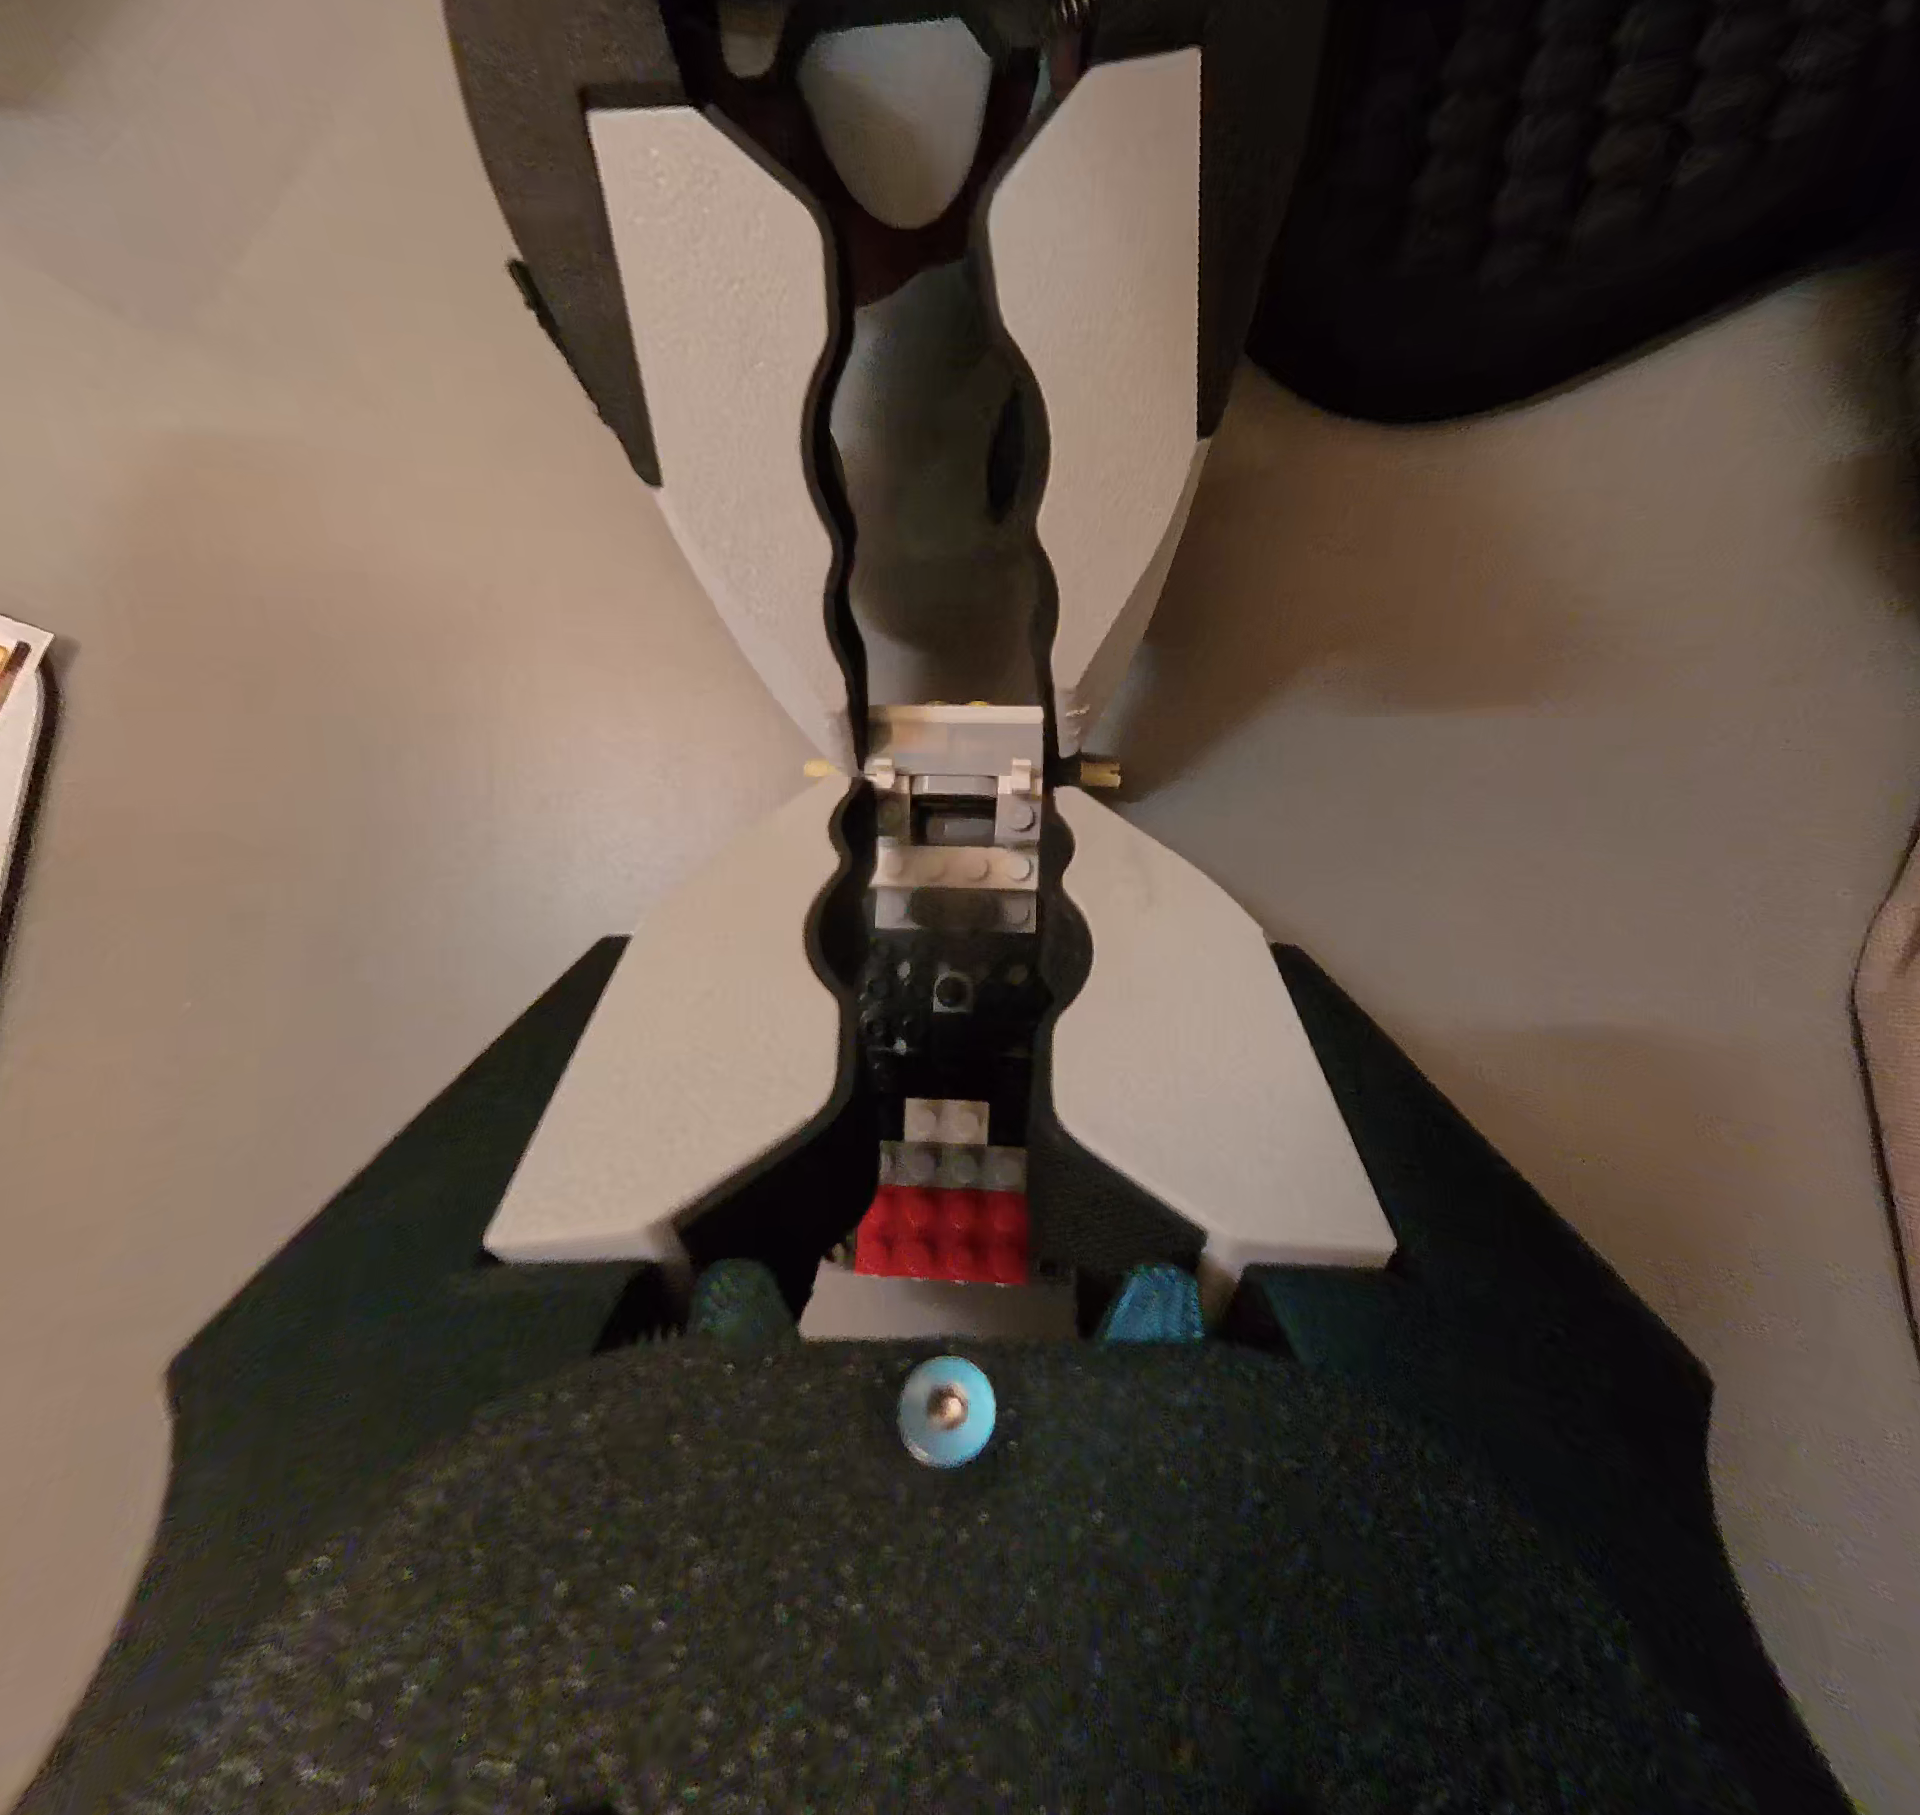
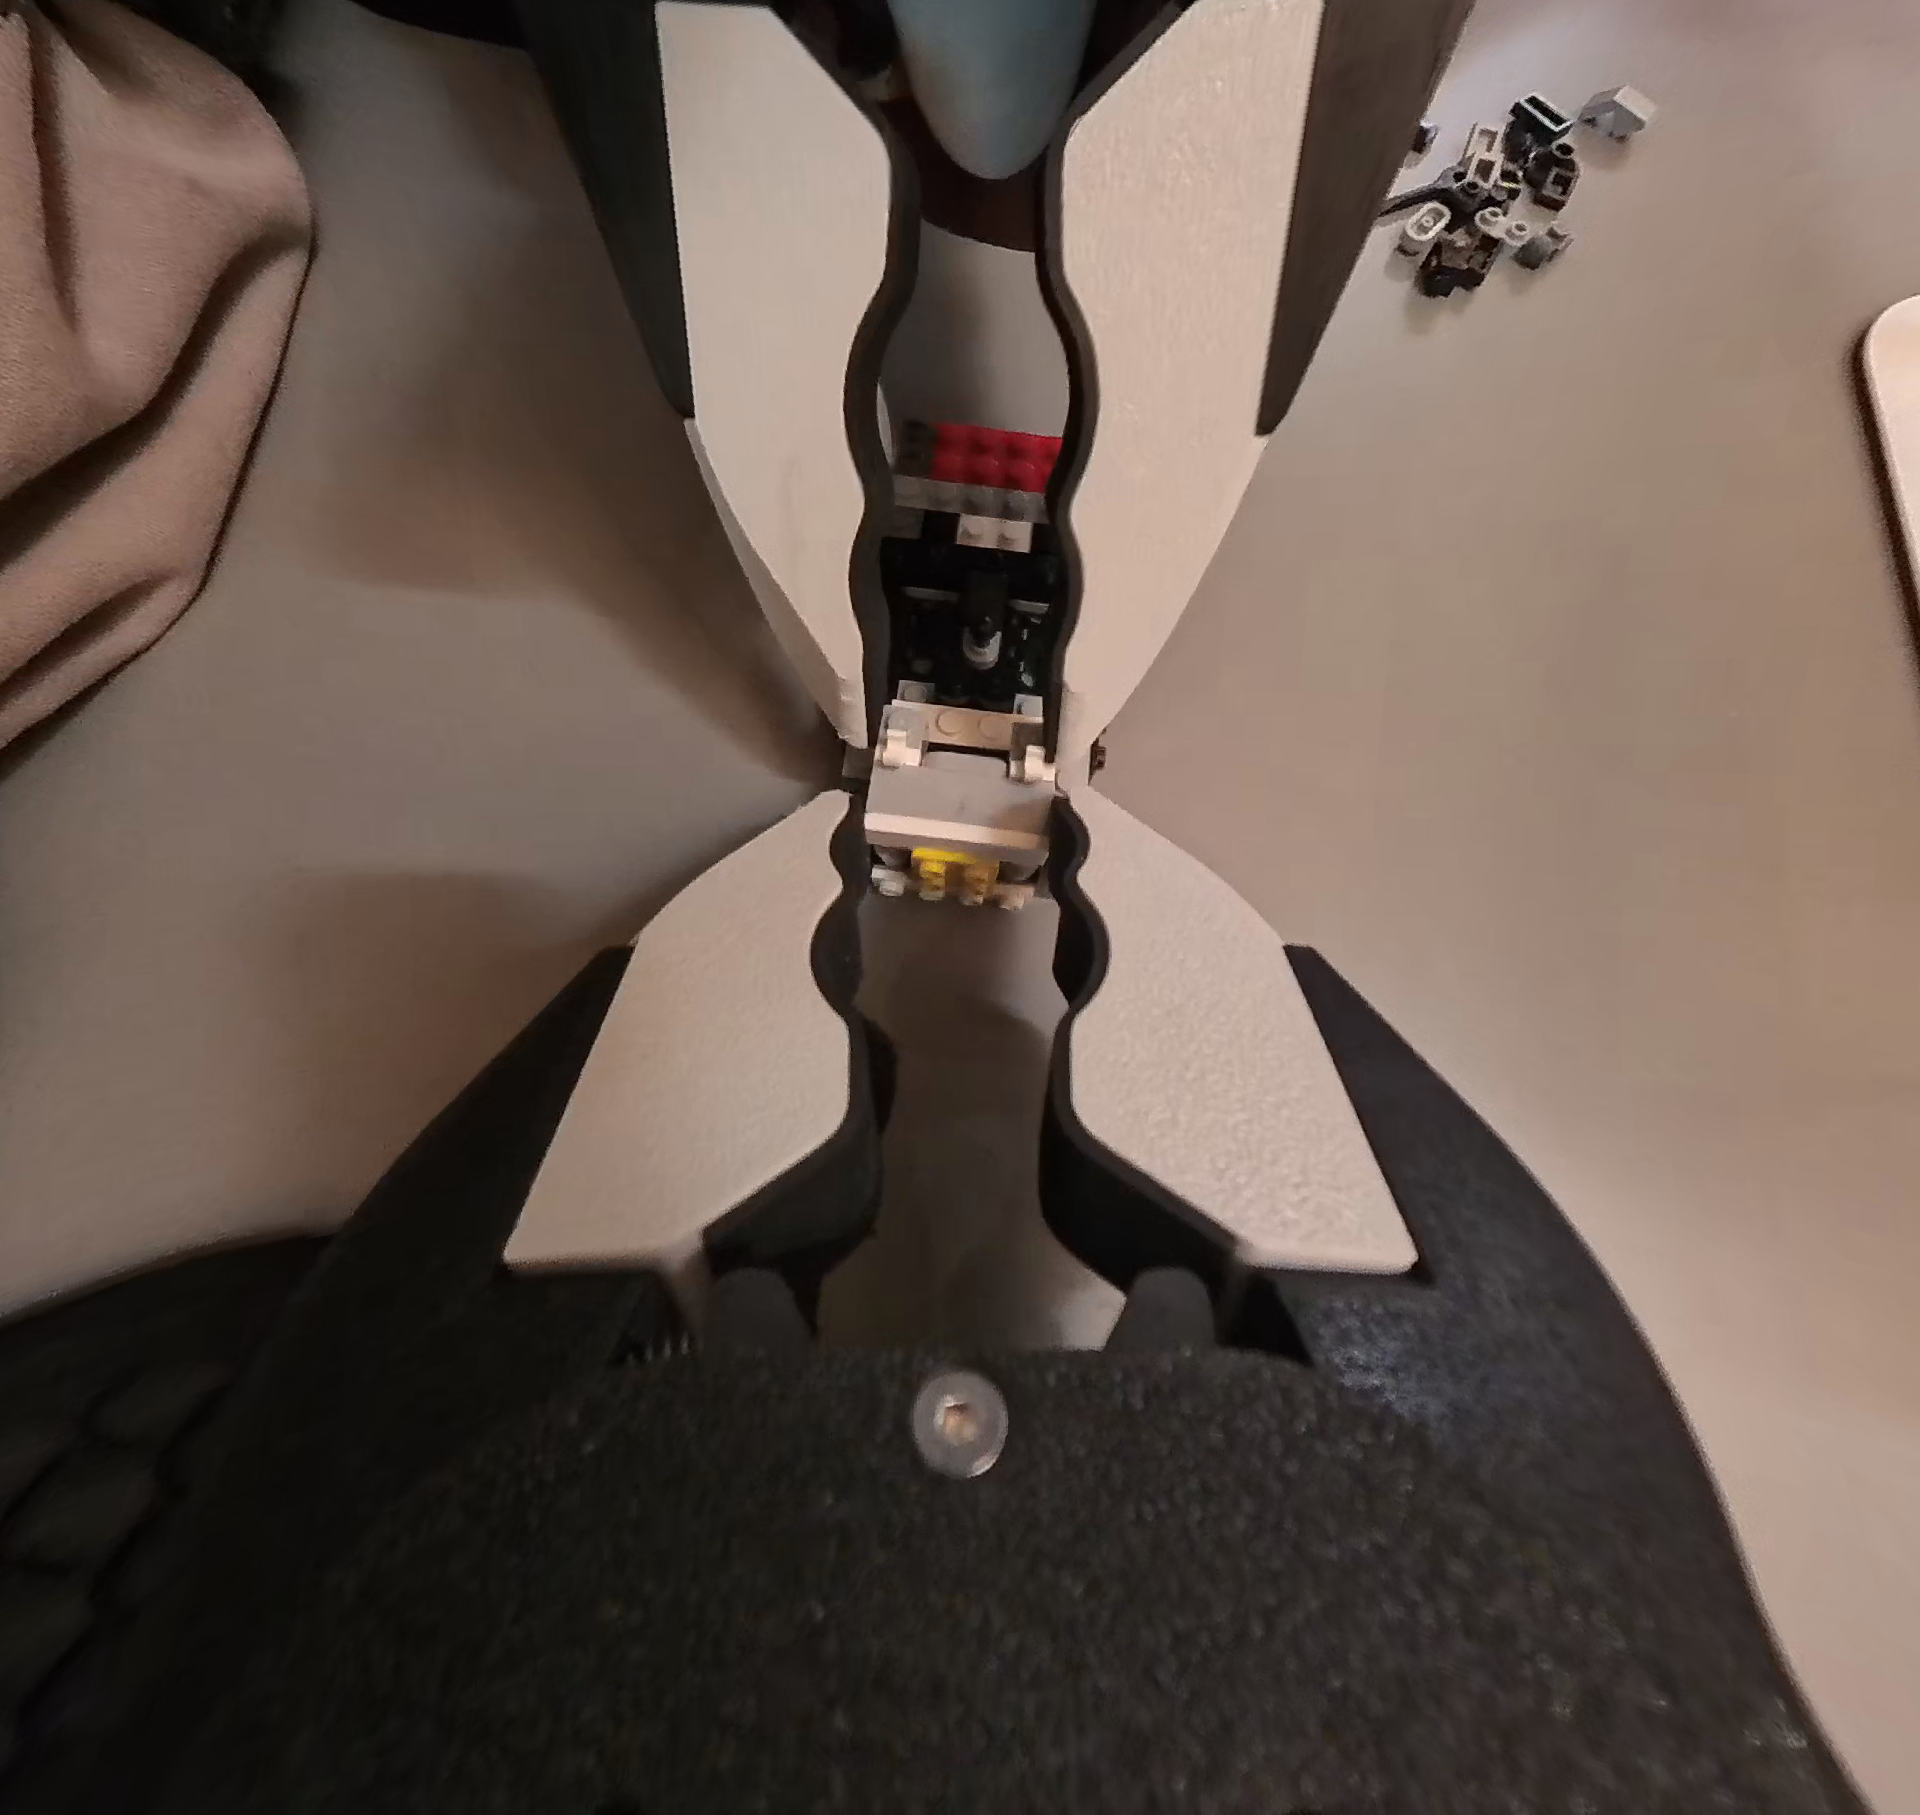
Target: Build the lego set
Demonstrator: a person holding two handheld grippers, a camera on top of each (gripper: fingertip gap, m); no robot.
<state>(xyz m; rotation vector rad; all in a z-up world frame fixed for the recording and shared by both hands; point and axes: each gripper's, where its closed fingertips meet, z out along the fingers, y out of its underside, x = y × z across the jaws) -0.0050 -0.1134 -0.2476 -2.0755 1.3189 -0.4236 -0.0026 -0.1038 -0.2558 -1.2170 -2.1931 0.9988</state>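
Lego build (image 1: pixel 954 1017), clamped between both grippers' jaws

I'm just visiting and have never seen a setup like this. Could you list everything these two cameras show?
lego model: one, black and grey with red and yellow parts, held between the two grippers
loose lego pieces: one small pile, grey and black, on the table in the right wrist view's upper right
beige cloth: one, bunched at that view's left edge
dark knitted fabric: one, left wrist view's upper right
paper: one, white, left edge, mostly cut off
pale board: one, right edge, mostly cut off
table: one, off-white
left gripper: one, white and black, shut on the model
right gripper: one, same colours, shut on the model's grey end
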